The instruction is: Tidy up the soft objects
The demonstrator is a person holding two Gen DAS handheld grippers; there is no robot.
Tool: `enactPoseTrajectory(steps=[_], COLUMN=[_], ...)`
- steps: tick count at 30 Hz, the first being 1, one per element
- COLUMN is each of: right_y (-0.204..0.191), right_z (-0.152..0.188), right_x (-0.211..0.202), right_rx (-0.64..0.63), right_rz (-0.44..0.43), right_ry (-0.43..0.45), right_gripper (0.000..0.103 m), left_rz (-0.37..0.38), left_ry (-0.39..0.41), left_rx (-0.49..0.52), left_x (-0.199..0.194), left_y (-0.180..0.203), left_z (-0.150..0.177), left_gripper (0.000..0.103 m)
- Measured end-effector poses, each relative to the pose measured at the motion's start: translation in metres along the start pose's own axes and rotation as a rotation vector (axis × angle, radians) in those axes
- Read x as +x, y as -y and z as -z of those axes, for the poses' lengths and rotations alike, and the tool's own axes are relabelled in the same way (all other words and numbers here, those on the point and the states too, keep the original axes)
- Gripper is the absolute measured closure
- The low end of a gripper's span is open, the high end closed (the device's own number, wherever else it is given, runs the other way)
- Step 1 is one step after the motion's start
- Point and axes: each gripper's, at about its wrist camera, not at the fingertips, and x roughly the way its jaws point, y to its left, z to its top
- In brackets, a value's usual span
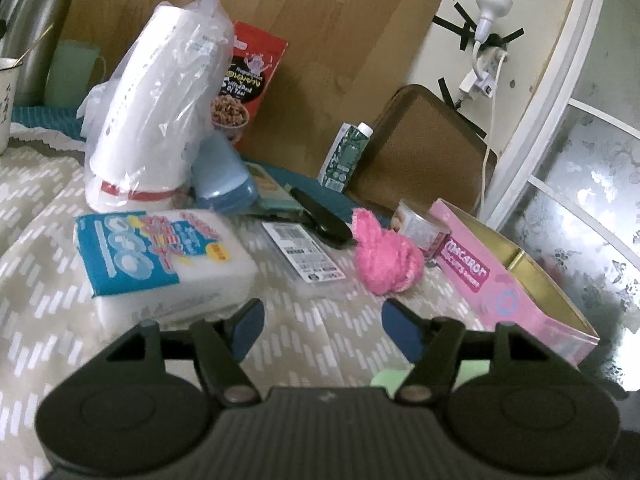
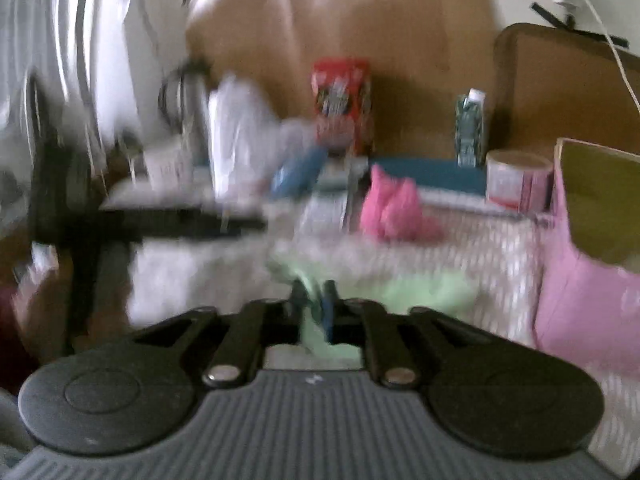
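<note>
A fluffy pink soft toy (image 1: 386, 262) lies on the patterned tablecloth (image 1: 60, 280), just beyond my left gripper (image 1: 322, 316), which is open with nothing between its fingers. A wrapped white sponge pack (image 1: 160, 256) sits ahead on the left. An open pink box (image 1: 508, 276) stands on the right. In the blurred right wrist view, my right gripper (image 2: 314, 300) has its fingers close together on a light green cloth (image 2: 424, 292) that spreads over the table. The pink toy (image 2: 394, 208) lies beyond it and the pink box (image 2: 580, 288) to its right. A corner of green cloth (image 1: 386, 380) shows under the left gripper.
A bagged stack of white cups (image 1: 160, 112), a blue object (image 1: 224, 180), a red food box (image 1: 248, 84), a green carton (image 1: 346, 156), a black item (image 1: 320, 220) and a small can (image 1: 420, 228) crowd the back. A brown case (image 1: 424, 148) leans against the wall.
</note>
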Motion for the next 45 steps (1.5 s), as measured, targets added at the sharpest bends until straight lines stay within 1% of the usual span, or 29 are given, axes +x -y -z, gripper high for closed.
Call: enactPoseTrajectory(steps=[2, 3, 4, 6, 7, 9, 11, 13, 14, 15, 16, 18, 19, 20, 21, 22, 24, 26, 27, 30, 33, 34, 36, 38, 40, 41, 43, 44, 45], right_y=[-0.005, -0.004, -0.004, -0.003, 0.001, 0.011, 0.019, 0.025, 0.027, 0.025, 0.021, 0.012, 0.009, 0.005, 0.002, 0.001, 0.002, 0.008, 0.011, 0.022, 0.042, 0.052, 0.072, 0.09, 0.106, 0.114, 0.128, 0.134, 0.139], right_z=[0.007, 0.005, 0.005, 0.004, 0.003, 0.001, 0.001, 0.005, 0.008, 0.01, 0.011, 0.012, 0.013, 0.013, 0.014, 0.014, 0.014, 0.01, 0.007, -0.004, -0.013, -0.014, -0.016, -0.014, -0.01, -0.009, -0.005, -0.002, 0.0], right_x=[-0.008, -0.01, -0.014, -0.023, -0.023, -0.017, -0.002, 0.01, 0.015, 0.014, 0.013, 0.009, 0.008, 0.008, 0.007, 0.005, -0.001, -0.015, -0.023, -0.048, -0.066, -0.072, -0.078, -0.084, -0.085, -0.085, -0.081, -0.078, -0.075], right_rx=[-0.013, -0.02, -0.033, -0.059, -0.068, -0.062, -0.032, -0.004, 0.011, 0.003, -0.021, -0.054, -0.068, -0.073, -0.08, -0.087, -0.082, -0.07, -0.068, -0.073, -0.068, -0.055, -0.016, 0.016, 0.032, 0.044, 0.064, 0.065, 0.06], right_rz=[-0.006, -0.009, -0.009, 0.018, 0.034, 0.062, 0.084, 0.1, 0.095, 0.09, 0.059, 0.038, 0.022, 0.016, 0.021, 0.028, 0.054, 0.087, 0.11, 0.214, 0.332, 0.372, 0.425, 0.481, 0.545, 0.566, 0.623, 0.669, 0.733], right_ry=[0.011, 0.024, 0.036, 0.051, 0.054, 0.05, 0.007, -0.04, -0.058, -0.036, -0.027, -0.01, 0.0, 0.008, 0.02, 0.032, 0.066, 0.132, 0.168, 0.282, 0.346, 0.355, 0.353, 0.338, 0.317, 0.301, 0.276, 0.259, 0.243], right_gripper=[0.035, 0.03, 0.027, 0.018, 0.015, 0.006, 0.006, 0.006, 0.006, 0.016, 0.026, 0.063, 0.074, 0.084, 0.09, 0.091, 0.092, 0.092, 0.092, 0.093, 0.092, 0.092, 0.092, 0.092, 0.092, 0.092, 0.087, 0.073, 0.053], left_rz=[0.029, 0.046, 0.061, 0.08, 0.084, 0.092, 0.108, 0.129, 0.133, 0.131, 0.133, 0.151, 0.177, 0.198, 0.209, 0.206, 0.228, 0.273, 0.311, 0.385, 0.447, 0.461, 0.488, 0.49, 0.48, 0.464, 0.426, 0.4, 0.392], left_ry=[-0.022, -0.034, -0.048, -0.075, -0.088, -0.139, -0.191, -0.236, -0.235, -0.23, -0.234, -0.249, -0.261, -0.272, -0.272, -0.263, -0.242, -0.208, -0.18, -0.145, -0.141, -0.148, -0.177, -0.202, -0.213, -0.214, -0.215, -0.215, -0.215], left_rx=[-0.018, -0.022, -0.02, 0.013, 0.032, 0.07, 0.075, 0.052, 0.046, 0.054, 0.063, 0.061, 0.045, 0.033, 0.03, 0.05, 0.089, 0.136, 0.149, 0.217, 0.282, 0.291, 0.292, 0.293, 0.306, 0.316, 0.332, 0.336, 0.33], left_x=[-0.006, -0.009, -0.012, -0.016, -0.016, -0.009, 0.002, 0.013, 0.015, 0.015, 0.016, 0.02, 0.022, 0.024, 0.026, 0.026, 0.025, 0.025, 0.025, 0.035, 0.058, 0.069, 0.092, 0.111, 0.13, 0.138, 0.151, 0.154, 0.155], left_y=[0.003, 0.005, 0.009, 0.024, 0.031, 0.046, 0.054, 0.056, 0.055, 0.058, 0.062, 0.067, 0.069, 0.071, 0.076, 0.083, 0.096, 0.118, 0.127, 0.164, 0.201, 0.212, 0.232, 0.247, 0.261, 0.267, 0.276, 0.278, 0.277], left_z=[0.004, 0.005, 0.007, 0.009, 0.009, 0.013, 0.018, 0.023, 0.026, 0.027, 0.029, 0.03, 0.029, 0.029, 0.027, 0.025, 0.017, 0.006, 0.001, -0.015, -0.023, -0.023, -0.021, -0.018, -0.013, -0.01, -0.005, -0.002, -0.002], left_gripper=[0.036, 0.036, 0.036, 0.036, 0.036, 0.036, 0.036, 0.036, 0.037, 0.038, 0.04, 0.048, 0.049, 0.053, 0.053, 0.053, 0.053, 0.053, 0.053, 0.053, 0.053, 0.053, 0.053, 0.052, 0.049, 0.045, 0.042, 0.041, 0.04])
